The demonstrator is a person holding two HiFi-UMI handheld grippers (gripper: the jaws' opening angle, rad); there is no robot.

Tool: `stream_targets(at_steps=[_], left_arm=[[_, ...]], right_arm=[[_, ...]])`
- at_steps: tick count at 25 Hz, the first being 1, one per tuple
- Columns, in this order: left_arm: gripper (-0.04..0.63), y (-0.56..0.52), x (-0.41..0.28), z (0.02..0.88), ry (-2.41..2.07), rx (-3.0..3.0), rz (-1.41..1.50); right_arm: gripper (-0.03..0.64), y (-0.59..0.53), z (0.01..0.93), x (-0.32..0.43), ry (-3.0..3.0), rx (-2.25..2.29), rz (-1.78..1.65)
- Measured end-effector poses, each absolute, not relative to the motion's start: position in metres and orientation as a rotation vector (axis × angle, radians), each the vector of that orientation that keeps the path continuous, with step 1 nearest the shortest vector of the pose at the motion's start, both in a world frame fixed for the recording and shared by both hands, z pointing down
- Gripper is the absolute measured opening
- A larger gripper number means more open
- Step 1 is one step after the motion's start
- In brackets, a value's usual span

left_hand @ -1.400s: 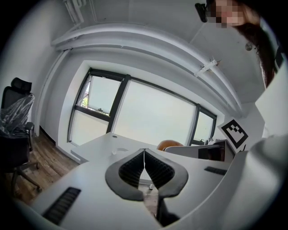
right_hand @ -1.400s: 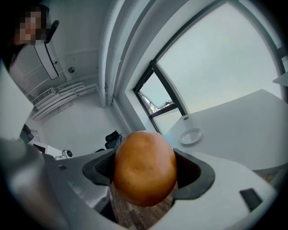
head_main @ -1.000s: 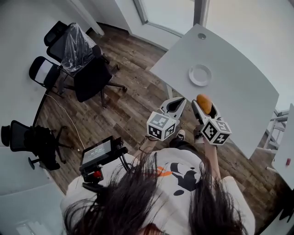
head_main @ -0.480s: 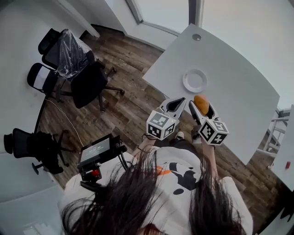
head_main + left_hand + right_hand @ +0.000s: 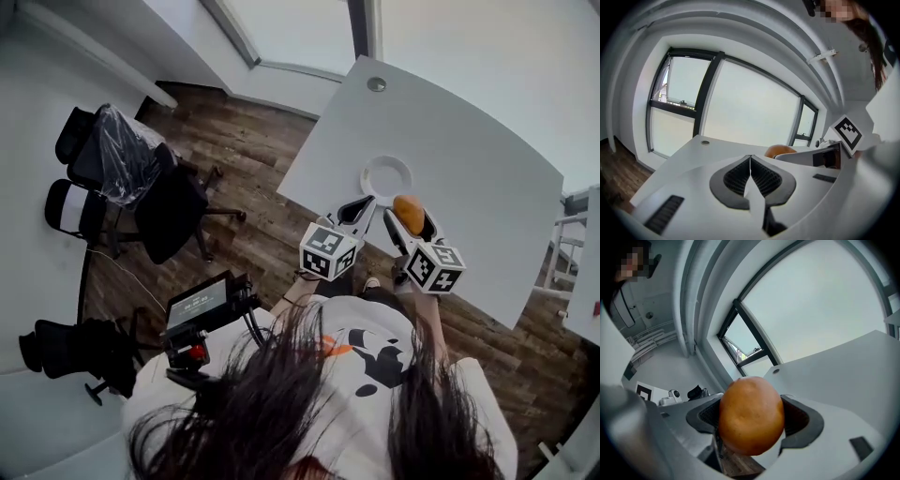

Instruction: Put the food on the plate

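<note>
An orange-brown bread roll (image 5: 409,212) (image 5: 751,414) is clamped between the jaws of my right gripper (image 5: 407,217) (image 5: 752,420), held in the air over the near edge of the white table (image 5: 469,178). A small white plate (image 5: 387,176) lies on the table just beyond both grippers. My left gripper (image 5: 357,212) (image 5: 750,161) is shut with nothing in it, beside the right one and just short of the plate. The roll (image 5: 780,150) also shows past the left gripper's jaws.
Black office chairs (image 5: 169,211), one under clear plastic (image 5: 122,159), stand on the wood floor to the left. A black device with a screen (image 5: 199,314) sits by the person's left side. Large windows (image 5: 740,112) rise behind the table. A round grommet (image 5: 376,84) marks the table's far end.
Both grippers have come closer to the plate, now just short of it; the right one still holds the roll. The view has shifted so the table sits more central.
</note>
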State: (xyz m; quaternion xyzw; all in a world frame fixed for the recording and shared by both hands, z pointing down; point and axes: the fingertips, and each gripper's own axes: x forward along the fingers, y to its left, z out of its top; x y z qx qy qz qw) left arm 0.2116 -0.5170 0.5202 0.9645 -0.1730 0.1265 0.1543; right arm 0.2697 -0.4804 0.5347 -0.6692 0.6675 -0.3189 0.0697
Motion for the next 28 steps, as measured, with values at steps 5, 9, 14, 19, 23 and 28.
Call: stream_targets(at_steps=[5,9,14,19,23,28], left_arm=[[0.006,-0.557,0.232,0.522,-0.374,2.793,0.398],[0.006,-0.580,0.241,0.526,-0.303,2.805,0.417],[0.006,-0.610,0.253,0.536,-0.228,2.799,0.448],[0.006,-0.635,0.257,0.550,-0.167,2.783,0.482],[0.006,-0.628,0.258,0.553,-0.127,2.788,0.497],[0.006,-0.620,0.262,0.552,-0.086,2.793,0.505]], right_arm=[[0.379,-0.514,0.540,0.281,1.960,-2.097,-0.939],[0.379,-0.543,0.564,0.288,1.981,-2.167,-0.929],[0.379,-0.580,0.609,0.301,2.057,-2.302,-0.969],[0.379,-0.603,0.654,0.304,2.094,-2.369,-1.059],[0.380,-0.593,0.675,0.303,2.094,-2.416,-1.096],[0.379,-0.588,0.685,0.302,2.118,-2.454,-1.113]])
